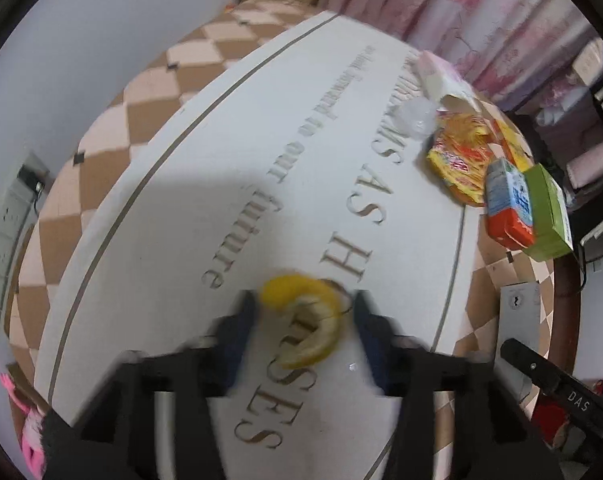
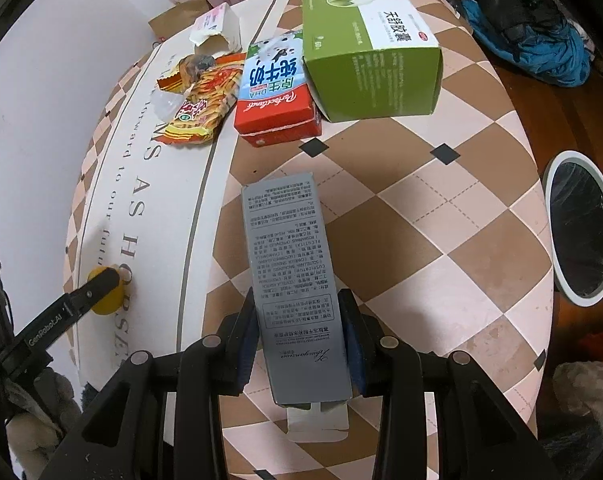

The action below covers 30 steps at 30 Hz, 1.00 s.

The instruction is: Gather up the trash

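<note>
A yellow lemon piece [image 1: 305, 316] lies on the white lettered mat [image 1: 229, 152]. My left gripper [image 1: 303, 300] points down over it, open, one pad close on each side; a small gap shows on the right. In the right wrist view one of its fingers [image 2: 97, 286] covers part of the lemon piece [image 2: 107, 300]. My right gripper [image 2: 299, 332] is shut on a long grey printed box [image 2: 289, 248], held tilted above the checkered tablecloth [image 2: 441, 240].
At the far end lie a yellow-orange snack packet [image 2: 199, 108], a red and blue milk carton [image 2: 275, 92], a green and white box [image 2: 365, 48] and a torn white box [image 2: 217, 28]. A round bin [image 2: 581, 224] with a black liner stands beyond the table's right edge.
</note>
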Each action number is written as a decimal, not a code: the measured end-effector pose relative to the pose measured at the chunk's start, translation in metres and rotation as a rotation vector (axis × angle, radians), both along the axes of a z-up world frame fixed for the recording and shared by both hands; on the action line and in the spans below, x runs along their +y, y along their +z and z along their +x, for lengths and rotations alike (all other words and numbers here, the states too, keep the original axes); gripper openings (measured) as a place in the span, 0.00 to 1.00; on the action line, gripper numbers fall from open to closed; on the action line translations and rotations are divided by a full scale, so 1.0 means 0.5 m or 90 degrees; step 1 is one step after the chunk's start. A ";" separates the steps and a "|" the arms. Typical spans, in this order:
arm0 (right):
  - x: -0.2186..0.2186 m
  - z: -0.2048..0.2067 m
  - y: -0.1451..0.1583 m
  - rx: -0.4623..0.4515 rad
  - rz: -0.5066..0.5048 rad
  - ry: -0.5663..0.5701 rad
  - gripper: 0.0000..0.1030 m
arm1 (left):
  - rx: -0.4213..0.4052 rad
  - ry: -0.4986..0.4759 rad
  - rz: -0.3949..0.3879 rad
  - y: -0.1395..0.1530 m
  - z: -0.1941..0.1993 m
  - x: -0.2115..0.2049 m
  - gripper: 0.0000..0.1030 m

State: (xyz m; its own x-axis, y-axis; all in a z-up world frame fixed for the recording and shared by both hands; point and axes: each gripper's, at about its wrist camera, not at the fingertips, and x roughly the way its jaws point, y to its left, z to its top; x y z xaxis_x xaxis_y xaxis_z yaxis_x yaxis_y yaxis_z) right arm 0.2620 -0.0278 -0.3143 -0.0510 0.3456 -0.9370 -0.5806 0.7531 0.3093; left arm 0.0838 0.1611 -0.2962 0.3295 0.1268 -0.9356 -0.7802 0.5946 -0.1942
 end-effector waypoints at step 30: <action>-0.513 0.338 0.195 -0.106 0.072 -0.268 0.38 | -0.166 -0.400 -0.012 0.224 0.539 -0.481 0.12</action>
